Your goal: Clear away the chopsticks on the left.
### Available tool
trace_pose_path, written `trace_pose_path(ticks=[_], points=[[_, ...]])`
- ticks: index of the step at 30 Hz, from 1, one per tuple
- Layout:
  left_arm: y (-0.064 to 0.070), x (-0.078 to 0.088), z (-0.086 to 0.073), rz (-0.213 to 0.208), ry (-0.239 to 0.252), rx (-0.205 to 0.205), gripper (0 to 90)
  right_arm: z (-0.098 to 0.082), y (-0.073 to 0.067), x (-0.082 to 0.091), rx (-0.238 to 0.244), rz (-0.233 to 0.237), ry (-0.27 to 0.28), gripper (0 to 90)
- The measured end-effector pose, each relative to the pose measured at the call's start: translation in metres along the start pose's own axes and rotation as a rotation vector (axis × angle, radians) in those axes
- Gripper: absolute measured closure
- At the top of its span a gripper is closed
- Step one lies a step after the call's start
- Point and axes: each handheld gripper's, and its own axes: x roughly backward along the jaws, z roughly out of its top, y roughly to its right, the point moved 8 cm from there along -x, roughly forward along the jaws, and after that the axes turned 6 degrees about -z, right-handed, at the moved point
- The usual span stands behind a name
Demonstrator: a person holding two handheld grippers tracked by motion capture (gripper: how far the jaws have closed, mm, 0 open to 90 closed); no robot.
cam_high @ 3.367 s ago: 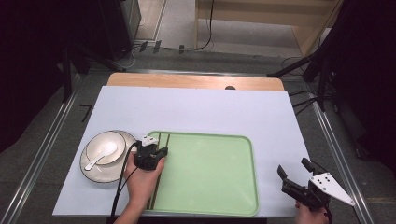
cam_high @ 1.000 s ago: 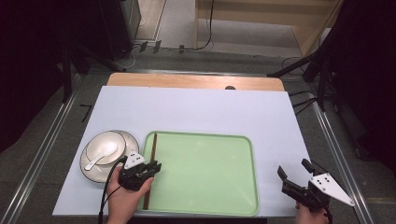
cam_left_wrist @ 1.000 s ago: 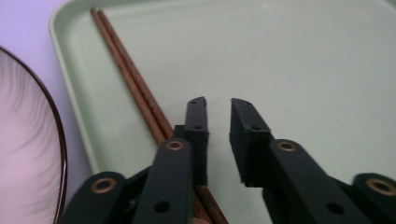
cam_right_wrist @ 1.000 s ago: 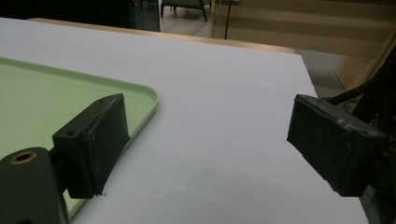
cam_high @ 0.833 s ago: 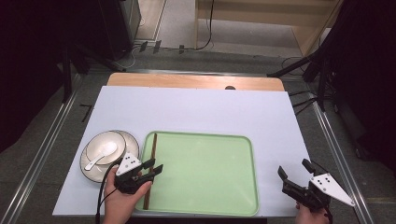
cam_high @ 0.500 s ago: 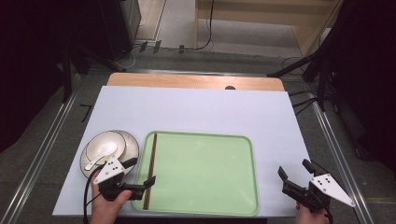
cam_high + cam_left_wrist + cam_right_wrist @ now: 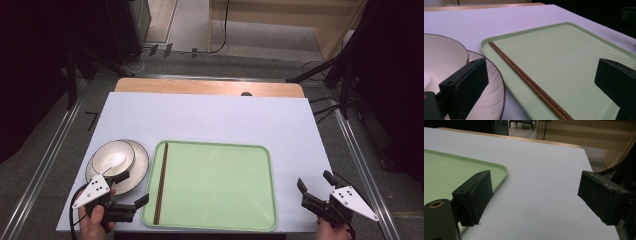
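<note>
White table [image 7: 210,120], dark room beyond. One green tray [image 7: 220,186] at centre; one pair of brown chopsticks [image 7: 161,182] lay along its nine-o'clock edge, placed. We noted the left gripper [image 7: 134,206] had just opened, empty, and drawn back to seven o'clock. One bowl [image 7: 111,159], one plate [image 7: 135,167], nine o'clock. Right gripper [image 7: 311,192], five o'clock, wide, empty.

A lab-style recording bench, not a home kitchen

A white sheet [image 7: 210,120] covers a wooden table [image 7: 210,87] framed by metal rails [image 7: 42,170] at 9 and 3 o'clock; black stand legs [image 7: 320,70] and loose cables [image 7: 220,30] sit on the grey floor at 12 and 2 o'clock, beside dark curtains [image 7: 30,75] and a plywood box [image 7: 280,25]. The tray [image 7: 220,145], plate [image 7: 142,160] and bowl [image 7: 112,157] are laid out as props.
</note>
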Motion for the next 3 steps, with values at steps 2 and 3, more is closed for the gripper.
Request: trace_pose_path(ticks=[2,3], points=[[-0.0034,0.0019,0.0004,0.008,0.006,0.009,0.0,0.0,0.0,-0.0004,0.002,-0.002,-0.001,12.7],[-0.004,0.0024,0.0004,0.008,0.008,0.012,0.0,0.0002,-0.0003,-0.0006,0.006,-0.002,0.0,12.7]])
